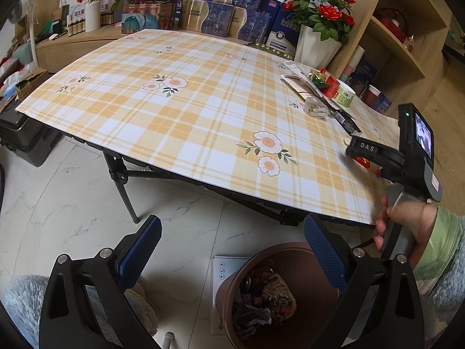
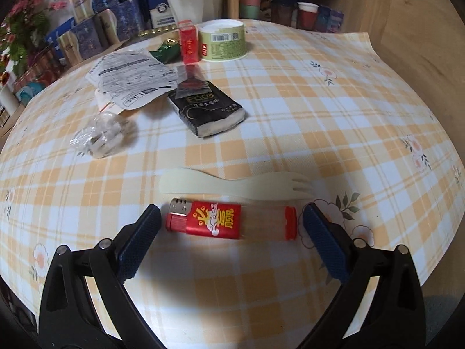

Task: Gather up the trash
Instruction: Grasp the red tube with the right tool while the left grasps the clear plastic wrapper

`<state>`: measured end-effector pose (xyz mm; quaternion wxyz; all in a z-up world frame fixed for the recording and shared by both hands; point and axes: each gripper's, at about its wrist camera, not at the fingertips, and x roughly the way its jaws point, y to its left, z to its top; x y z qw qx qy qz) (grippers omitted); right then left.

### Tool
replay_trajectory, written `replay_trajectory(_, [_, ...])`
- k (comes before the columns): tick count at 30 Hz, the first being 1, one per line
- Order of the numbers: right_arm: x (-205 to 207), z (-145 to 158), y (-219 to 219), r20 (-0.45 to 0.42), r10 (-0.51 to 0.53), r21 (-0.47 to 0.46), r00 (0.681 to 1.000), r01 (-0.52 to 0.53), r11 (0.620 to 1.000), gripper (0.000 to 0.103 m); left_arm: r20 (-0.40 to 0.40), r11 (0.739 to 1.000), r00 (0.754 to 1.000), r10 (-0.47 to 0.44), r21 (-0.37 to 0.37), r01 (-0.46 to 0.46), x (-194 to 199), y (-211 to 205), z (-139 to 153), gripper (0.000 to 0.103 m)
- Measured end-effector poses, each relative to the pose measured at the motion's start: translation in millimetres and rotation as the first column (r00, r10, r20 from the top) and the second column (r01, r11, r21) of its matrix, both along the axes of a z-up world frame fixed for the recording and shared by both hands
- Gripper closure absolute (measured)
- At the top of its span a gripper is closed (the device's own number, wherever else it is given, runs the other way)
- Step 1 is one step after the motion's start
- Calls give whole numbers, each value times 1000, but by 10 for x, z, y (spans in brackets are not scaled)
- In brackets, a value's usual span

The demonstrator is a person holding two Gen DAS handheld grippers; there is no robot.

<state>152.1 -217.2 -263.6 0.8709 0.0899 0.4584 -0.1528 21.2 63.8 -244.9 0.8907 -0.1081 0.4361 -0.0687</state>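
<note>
Right gripper [image 2: 231, 232]: tilted steeply down over the worktop [image 2: 290, 110], jaws spread wide, one blue pad off each end of a red lighter [image 2: 229, 222] lying crosswise between them. Small gap at both ends; pads not pressing.

Just beyond the lighter, nearly touching it, a pale plastic fork [image 2: 232, 184] lies parallel. Farther out: black tissue pack [image 2: 210, 110], crumpled clear wrap [image 2: 101, 136], printed paper sheet [image 2: 130, 78], red box [image 2: 189, 43], green-labelled tub [image 2: 222, 40].

Left gripper [image 1: 232, 250]: also angled down, jaws spread, nothing between them. It hangs off the worktop's near edge, above the floor [image 1: 72, 203] and a brown bin [image 1: 232, 290] that holds wrappers.

From the left wrist view, a hand [image 1: 407, 226] in a green cuff grips the right tool's grey handle at the worktop's right corner.
</note>
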Motion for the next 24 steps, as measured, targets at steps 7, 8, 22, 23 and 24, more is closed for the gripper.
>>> replay_trajectory(7, [-145, 46, -87, 19, 81, 37, 997, -82, 996, 19, -2, 999, 1000, -25, -20, 25, 33, -40, 8, 7])
replay_trajectory(8, [-181, 64, -105, 28, 92, 42, 995, -93, 995, 19, 3, 999, 999, -36, -21, 36, 57, -60, 34, 7])
replay_trajectory(22, [-887, 495, -526, 214, 148, 45, 966, -161, 986, 19, 147, 957, 946, -288, 18, 289, 1129, -1032, 437, 19])
replay_trajectory(23, [-912, 515, -569, 223, 141, 51, 965, -156, 986, 19, 142, 953, 942, -303, 18, 303, 1223, -1097, 436, 25])
replay_trajectory(24, [-939, 532, -616, 231, 134, 60, 964, -152, 987, 19, 136, 947, 938, -320, 30, 319, 1363, -1200, 433, 27])
